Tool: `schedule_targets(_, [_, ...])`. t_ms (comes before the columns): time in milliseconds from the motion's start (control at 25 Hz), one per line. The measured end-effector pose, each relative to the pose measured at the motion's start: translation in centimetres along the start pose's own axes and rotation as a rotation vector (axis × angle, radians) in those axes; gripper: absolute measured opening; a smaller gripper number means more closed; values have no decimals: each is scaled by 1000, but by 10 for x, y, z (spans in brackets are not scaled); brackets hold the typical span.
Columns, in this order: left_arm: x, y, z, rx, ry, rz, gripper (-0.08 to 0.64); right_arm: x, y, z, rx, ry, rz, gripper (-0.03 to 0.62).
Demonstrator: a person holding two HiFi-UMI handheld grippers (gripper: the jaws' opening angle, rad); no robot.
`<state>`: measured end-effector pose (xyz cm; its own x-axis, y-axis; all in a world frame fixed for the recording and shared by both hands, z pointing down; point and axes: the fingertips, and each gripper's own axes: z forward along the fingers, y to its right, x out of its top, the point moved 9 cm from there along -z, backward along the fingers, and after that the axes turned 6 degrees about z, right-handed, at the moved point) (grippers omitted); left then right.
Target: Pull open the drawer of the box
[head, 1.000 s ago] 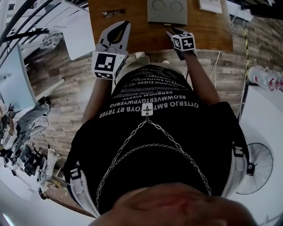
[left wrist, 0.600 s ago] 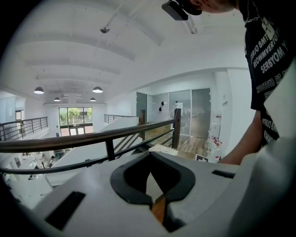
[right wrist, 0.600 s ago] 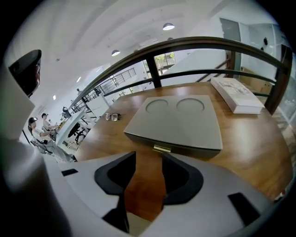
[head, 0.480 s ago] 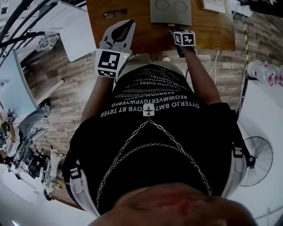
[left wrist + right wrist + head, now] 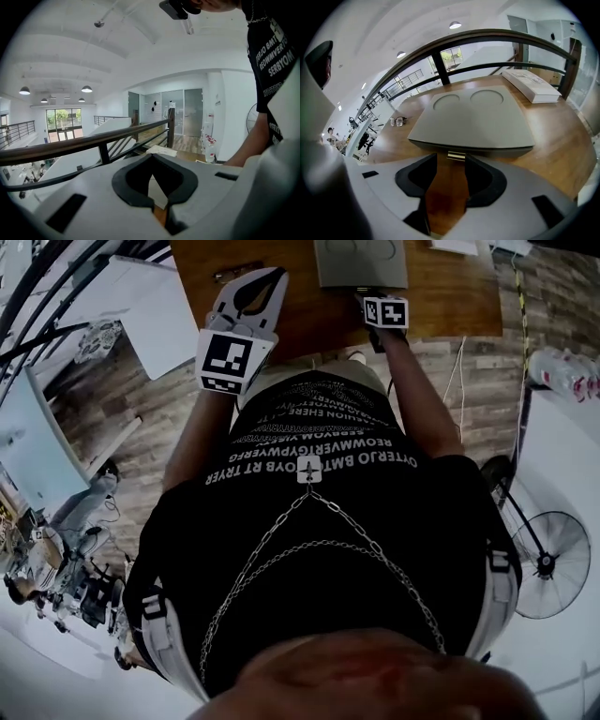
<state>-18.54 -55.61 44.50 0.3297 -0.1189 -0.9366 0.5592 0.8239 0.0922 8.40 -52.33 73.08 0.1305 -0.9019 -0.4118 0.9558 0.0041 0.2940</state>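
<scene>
The left gripper (image 5: 277,276) hovers above the wooden desk (image 5: 309,320) at about 11 o'clock in the head view. Its tips meet, leaving only a hollow between the dark pads, and nothing is held in it. Its own view looks out across the room over a dark railing (image 5: 93,143).

A pair of glasses (image 5: 397,121) lies on the desk at 9 o'clock from the box (image 5: 478,122), well apart from it. The box is flat and grey with two round recesses in its lid. It rests on the desk at 12 o'clock in the head view, straight ahead of the person. A small brass pull (image 5: 457,155) sits at the middle of its near front edge, at 6 o'clock on the box.

The right gripper (image 5: 451,164) points down at that front edge. Its jaws have just been opening and stand wide. The pull lies between their tips, but neither pad presses on it, and bare desk shows in the gap below.

A white book (image 5: 532,86) lies at 2 o'clock from the box. A floor fan (image 5: 555,563) stands at 4 o'clock in the head view.
</scene>
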Motion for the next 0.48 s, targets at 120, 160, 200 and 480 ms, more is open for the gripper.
schedule_targets(120, [1,1,9,-24,4,9,5,-1,5,2,-57,-16,23,172])
schedule_targets(160, [1,1,11,-32,4,11,5,0,5,2,-71,-16,30,170])
schedule_targets(200, [0,2,13,-39,4,12,5,1,4,2,-82,-16,35,173])
schedule_targets(480, [-11,12,16,-59,-13,3,5,-1,10,9,-96,-41,69,207])
